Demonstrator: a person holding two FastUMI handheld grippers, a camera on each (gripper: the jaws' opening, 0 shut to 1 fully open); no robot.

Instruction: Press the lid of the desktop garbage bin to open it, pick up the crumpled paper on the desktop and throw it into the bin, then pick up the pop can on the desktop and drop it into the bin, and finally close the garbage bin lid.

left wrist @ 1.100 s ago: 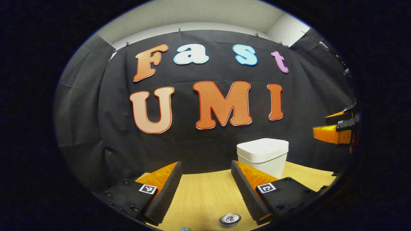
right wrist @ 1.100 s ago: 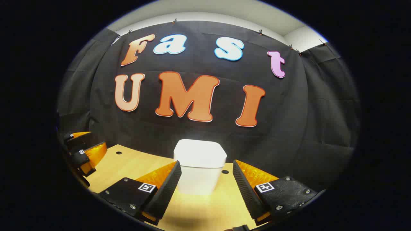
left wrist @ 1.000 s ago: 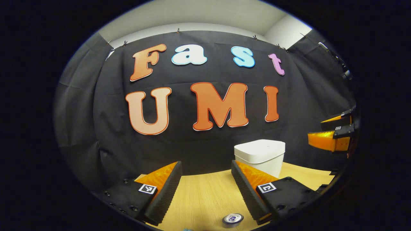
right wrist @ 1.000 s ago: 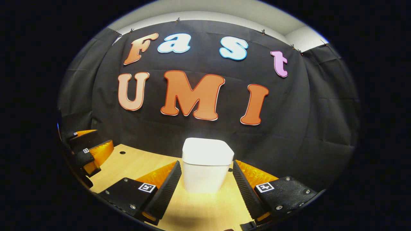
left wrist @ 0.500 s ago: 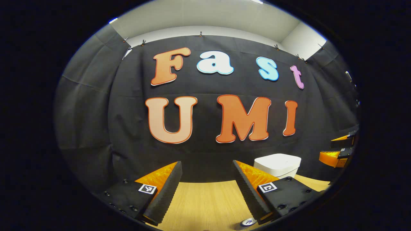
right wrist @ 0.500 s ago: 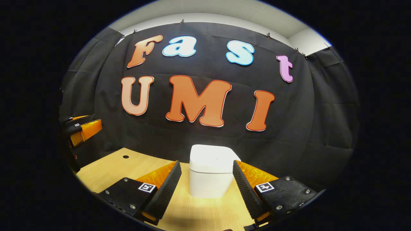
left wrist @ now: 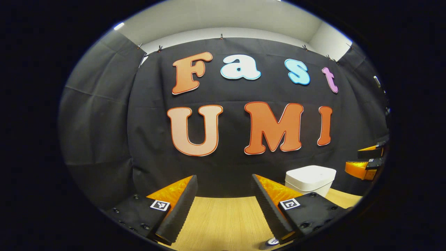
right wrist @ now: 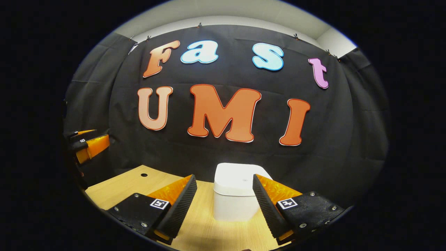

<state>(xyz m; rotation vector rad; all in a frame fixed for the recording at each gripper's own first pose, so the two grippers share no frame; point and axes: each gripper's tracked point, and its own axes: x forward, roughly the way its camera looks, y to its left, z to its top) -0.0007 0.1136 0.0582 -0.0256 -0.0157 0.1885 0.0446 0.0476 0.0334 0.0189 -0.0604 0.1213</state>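
Observation:
The white garbage bin (right wrist: 234, 195) stands on the wooden desktop (right wrist: 125, 184) with its lid down, straight ahead of my right gripper (right wrist: 224, 198), which is open and holds nothing. In the left gripper view the bin (left wrist: 310, 179) sits to the right, partly behind one finger. My left gripper (left wrist: 224, 198) is open and holds nothing, above the desktop (left wrist: 226, 216). The top of the pop can (left wrist: 271, 241) peeks out at the bottom edge by its right finger. Each view catches the other gripper at its side: the right gripper (left wrist: 367, 162) and the left gripper (right wrist: 89, 143).
The black cloth wall rises just behind the bin. A small round hole (right wrist: 144, 174) marks the desktop at the left in the right gripper view.
Both grippers have lifted and tilted up. The left gripper view swung left, so the bin slid right and the pop can sank to the bottom edge. In the right gripper view the bin dropped lower.

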